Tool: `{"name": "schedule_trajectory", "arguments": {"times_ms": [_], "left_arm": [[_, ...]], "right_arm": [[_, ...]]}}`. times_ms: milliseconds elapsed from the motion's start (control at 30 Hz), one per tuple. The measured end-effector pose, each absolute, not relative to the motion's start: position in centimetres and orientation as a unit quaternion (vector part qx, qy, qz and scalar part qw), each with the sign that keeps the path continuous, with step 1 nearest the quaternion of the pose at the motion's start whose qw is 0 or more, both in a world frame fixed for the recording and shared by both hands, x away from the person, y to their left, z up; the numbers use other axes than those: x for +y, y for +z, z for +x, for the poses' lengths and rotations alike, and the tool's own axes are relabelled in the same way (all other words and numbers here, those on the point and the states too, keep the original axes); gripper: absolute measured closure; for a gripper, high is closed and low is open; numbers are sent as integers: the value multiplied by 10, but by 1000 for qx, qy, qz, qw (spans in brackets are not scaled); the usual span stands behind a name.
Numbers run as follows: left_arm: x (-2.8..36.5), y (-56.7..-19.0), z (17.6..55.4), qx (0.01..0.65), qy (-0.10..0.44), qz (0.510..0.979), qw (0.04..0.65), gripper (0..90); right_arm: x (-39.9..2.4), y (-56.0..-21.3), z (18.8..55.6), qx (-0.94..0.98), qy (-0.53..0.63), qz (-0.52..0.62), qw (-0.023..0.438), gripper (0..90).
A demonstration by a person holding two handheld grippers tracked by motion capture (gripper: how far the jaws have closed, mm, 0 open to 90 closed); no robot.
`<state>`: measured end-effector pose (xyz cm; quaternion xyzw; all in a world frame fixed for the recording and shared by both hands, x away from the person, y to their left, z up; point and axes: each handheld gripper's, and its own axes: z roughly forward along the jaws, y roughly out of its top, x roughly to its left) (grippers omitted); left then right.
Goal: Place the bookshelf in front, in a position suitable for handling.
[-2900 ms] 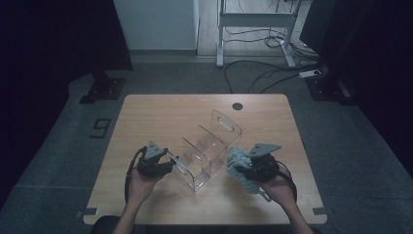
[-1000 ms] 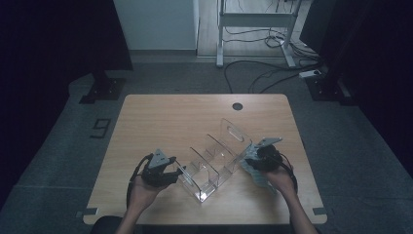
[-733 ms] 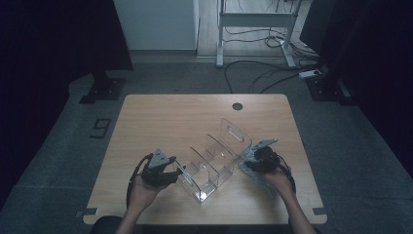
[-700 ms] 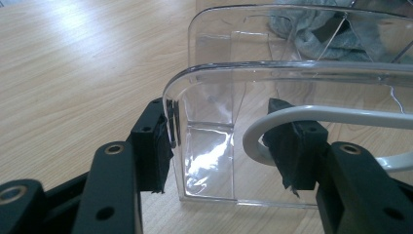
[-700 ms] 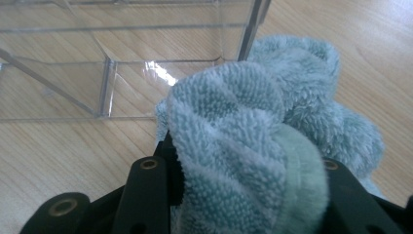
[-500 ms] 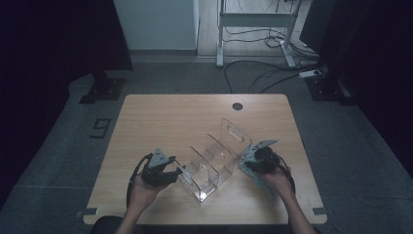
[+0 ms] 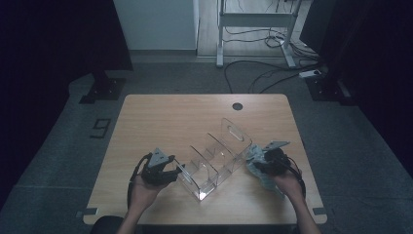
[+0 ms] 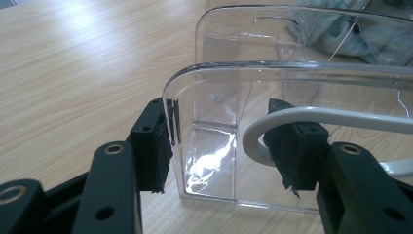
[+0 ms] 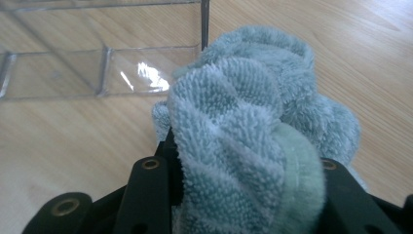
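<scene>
Wiping step in hand. Clear acrylic organizer (image 7: 216, 158) lying diagonally mid-tabletop (image 7: 160, 117). Left claw (image 8: 229, 146) pinching organizer's near end wall, one pad outside, one inside. Right claw (image 9: 243, 195) clamped on bunched teal cloth (image 9: 253, 126), just beside organizer's far corner, apparently touching. Next, by judgement: press cloth along side wall while holding organizer steady. No brand, label or writing legible.

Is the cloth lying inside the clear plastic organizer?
No, the cloth is bunched in the right tongs, outside the organizer.
</scene>
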<state>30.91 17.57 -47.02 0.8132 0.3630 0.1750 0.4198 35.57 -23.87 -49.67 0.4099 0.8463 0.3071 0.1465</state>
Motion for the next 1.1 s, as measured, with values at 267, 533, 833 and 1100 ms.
{"name": "schedule_trajectory", "arguments": {"times_ms": [267,533,833,1100], "left_arm": [[175,-470,309,365,176,813,419,455],[175,-470,309,365,176,813,418,455],[174,-470,309,360,177,814,419,456],[172,-469,308,358,175,818,415,456]], "right_arm": [[-251,-473,335,833,344,411,139,601],[-235,-454,313,848,355,374,124,601],[-205,-462,315,867,355,337,99,601],[-190,-474,327,871,357,322,99,598]]}}
